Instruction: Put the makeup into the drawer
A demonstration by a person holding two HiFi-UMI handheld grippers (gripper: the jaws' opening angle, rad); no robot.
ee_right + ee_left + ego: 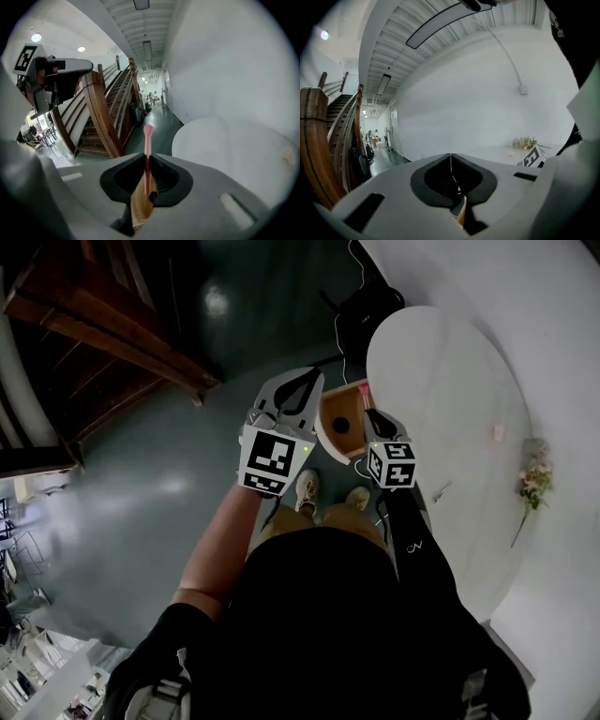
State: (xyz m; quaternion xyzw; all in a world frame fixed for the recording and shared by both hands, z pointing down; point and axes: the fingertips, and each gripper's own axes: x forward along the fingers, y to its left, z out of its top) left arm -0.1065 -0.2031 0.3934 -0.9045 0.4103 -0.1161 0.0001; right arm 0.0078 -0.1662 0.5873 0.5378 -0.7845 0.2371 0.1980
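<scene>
Item: makeup stick (148, 145), slim, pink, with a flared tip. It is held in the right gripper (147, 158), whose jaws are nearly together and pinch its lower shaft. In the head view it is above the open wooden drawer (330, 432), beside the white table (450, 409). Long axis: in line with the jaws, flared tip leading, out past the fingertips and slanting down toward the drawer. Handling, as judged: light, stiff and narrow, probably smooth, so liable to swivel between the pads; best gripped mid-shaft, away from the tip. Left gripper (451, 159): jaws closed together, nothing between them.
</scene>
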